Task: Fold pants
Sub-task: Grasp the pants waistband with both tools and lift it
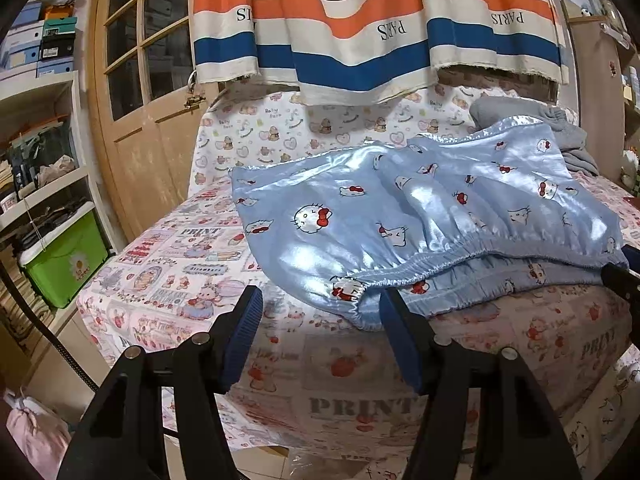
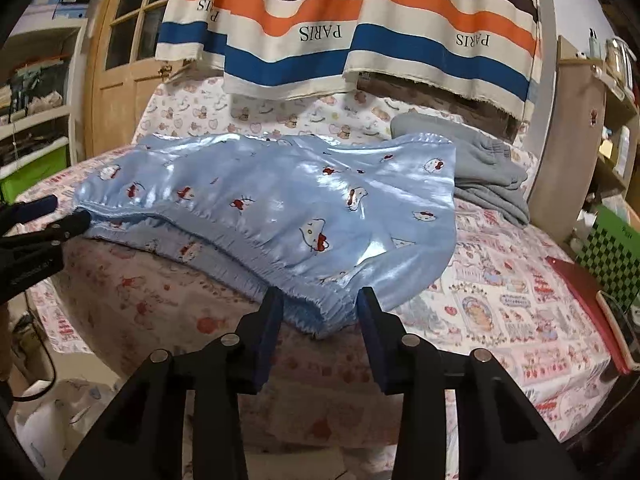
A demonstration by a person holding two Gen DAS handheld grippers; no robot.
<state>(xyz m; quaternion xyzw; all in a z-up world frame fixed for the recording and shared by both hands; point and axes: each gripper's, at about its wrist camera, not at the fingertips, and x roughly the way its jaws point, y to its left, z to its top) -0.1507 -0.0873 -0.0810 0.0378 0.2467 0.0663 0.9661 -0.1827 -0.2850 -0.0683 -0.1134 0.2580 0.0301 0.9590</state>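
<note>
Both tools gape: right tool [image 2: 320, 308] straddles the pants' [image 2: 280, 200] waistband, left tool [image 1: 320, 308] at nine o'clock, ready to pinch corners.

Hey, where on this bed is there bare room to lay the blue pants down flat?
Free sheet lies left of the blue pants, toward the wooden door, and along the near edge under the left gripper. There is also a strip right of them, before the red book. The far right corner is crowded by the grey garment.

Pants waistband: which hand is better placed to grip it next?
Right. The right gripper already has the waistband corner of the pants between its fingers; the left gripper only touches the other corner with one finger.
</note>
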